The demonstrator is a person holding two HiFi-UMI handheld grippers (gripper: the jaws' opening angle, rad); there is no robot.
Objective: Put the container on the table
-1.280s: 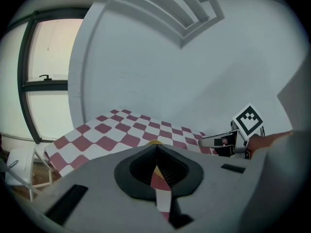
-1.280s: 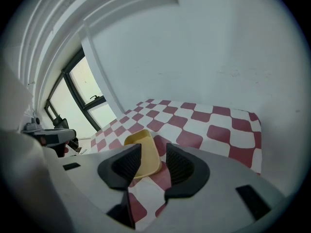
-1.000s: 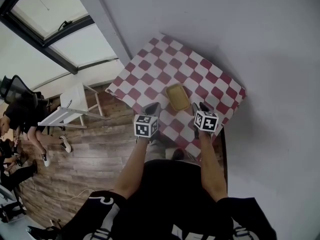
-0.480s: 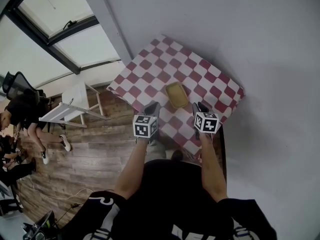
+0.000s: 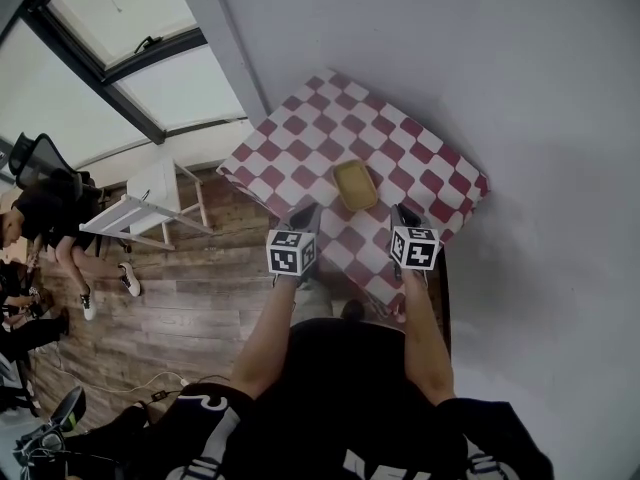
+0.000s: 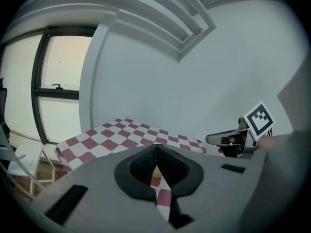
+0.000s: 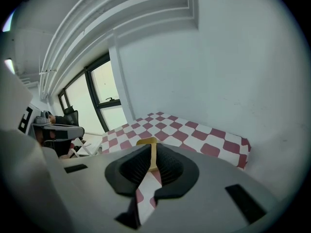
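A shallow yellow container (image 5: 354,185) rests on the red-and-white checked table (image 5: 420,158), near its front edge. Both grippers hover just short of that edge, apart from the container. My left gripper (image 5: 308,211) is to its lower left, and in the left gripper view its jaw tips (image 6: 156,145) meet with nothing held. My right gripper (image 5: 403,211) is to the container's lower right. Its jaws are closing to a thin slit (image 7: 152,147) with nothing between them. The container (image 7: 147,141) shows through that slit, farther off on the cloth.
A white wall runs close along the table's far and right sides. A white folding stand (image 5: 140,213) is on the wooden floor (image 5: 180,318) to the left, below large windows. Seated people (image 5: 50,228) are at the far left.
Both grippers have drawn back a little from the container and risen. The container has stayed on the table. The right jaws have narrowed.
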